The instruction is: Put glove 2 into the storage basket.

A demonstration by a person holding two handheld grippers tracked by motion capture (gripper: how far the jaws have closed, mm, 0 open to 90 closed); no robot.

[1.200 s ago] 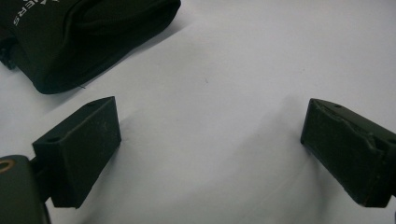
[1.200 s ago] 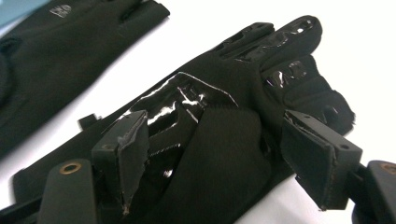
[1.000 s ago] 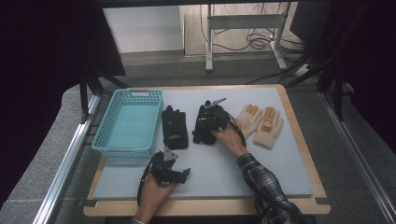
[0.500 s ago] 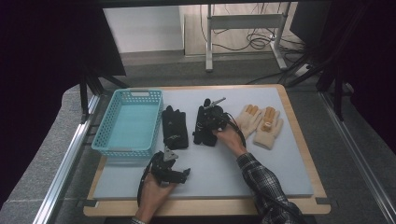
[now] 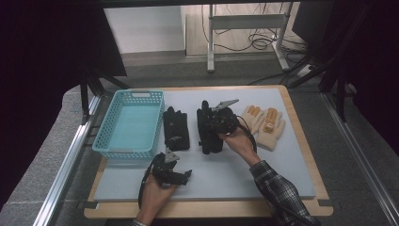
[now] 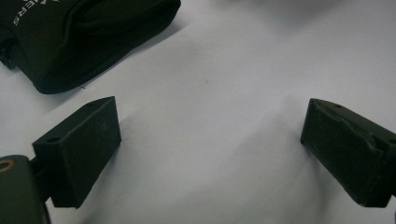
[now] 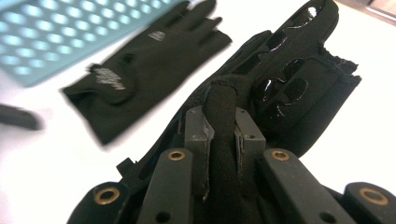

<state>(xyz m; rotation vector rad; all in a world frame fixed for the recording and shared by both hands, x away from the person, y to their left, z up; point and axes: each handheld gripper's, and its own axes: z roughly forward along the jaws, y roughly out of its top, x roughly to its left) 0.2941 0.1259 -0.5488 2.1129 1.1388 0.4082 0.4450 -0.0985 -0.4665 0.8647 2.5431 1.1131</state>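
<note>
R tool (image 7: 223, 135): jaws have just been closing, now clamped on a fold of the black padded fabric glove (image 7: 289, 79), pinched ridge of cloth between the pads. In high view R tool (image 5: 221, 123) sits on top of that glove (image 5: 208, 141), mid desk, glove slightly lifted at the grip end.

L tool (image 6: 210, 140): jaws wide apart, nothing between them, just bare white desk surface (image 6: 224, 70) under. In high view L tool (image 5: 171, 172) is near the front edge, held low by the L hand (image 5: 155, 193), well apart from R tool.

Second black fabric glove w/ white logo (image 5: 175, 128) lies flat just left of the gripped one, beside the light-blue plastic mesh basket (image 5: 104, 146); its cuff shows at top-left of L gripper view (image 6: 84, 37). Also in R gripper view (image 7: 140, 70), w/ basket (image 7: 56, 32) behind it.

Pair of beige knit gloves w/ orange patches (image 5: 263, 125) lies right of the gripped glove, near R hand (image 5: 240, 141).
</note>
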